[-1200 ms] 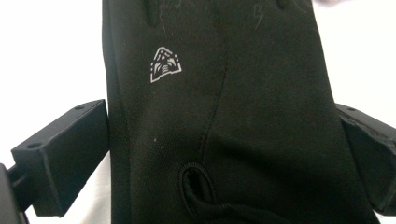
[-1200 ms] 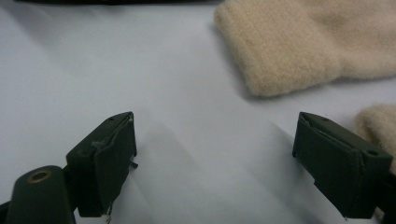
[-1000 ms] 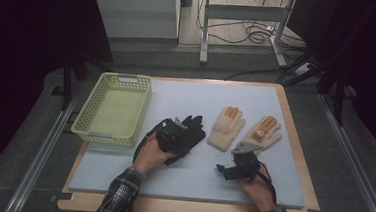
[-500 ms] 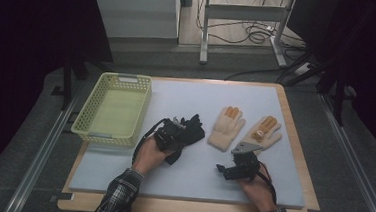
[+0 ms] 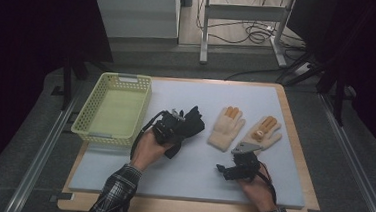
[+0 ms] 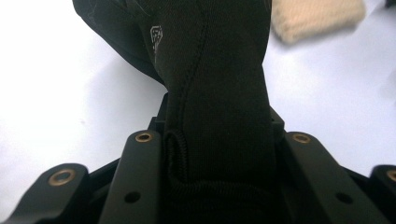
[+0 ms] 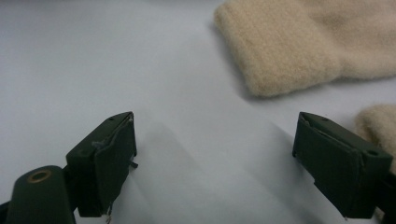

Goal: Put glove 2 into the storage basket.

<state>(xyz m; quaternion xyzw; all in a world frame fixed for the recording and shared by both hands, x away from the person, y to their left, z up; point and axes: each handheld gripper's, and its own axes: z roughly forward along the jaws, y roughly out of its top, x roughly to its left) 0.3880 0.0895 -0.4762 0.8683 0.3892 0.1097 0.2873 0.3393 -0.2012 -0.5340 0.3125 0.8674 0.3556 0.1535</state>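
Black glove [image 5: 190,126], soft with a stitched seam, near the desk [image 5: 290,193] centre, just right of the yellow basket [image 5: 113,108]. Left hand-held gripper [image 5: 170,129] clamps its cuff. Right hand-held gripper [image 7: 215,163] gapes empty over bare mat before two cream gloves [image 5: 227,128].

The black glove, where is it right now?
In the high view the black glove sits left of centre on the mat, clamped in the left gripper, between the yellow basket and the nearer cream glove.
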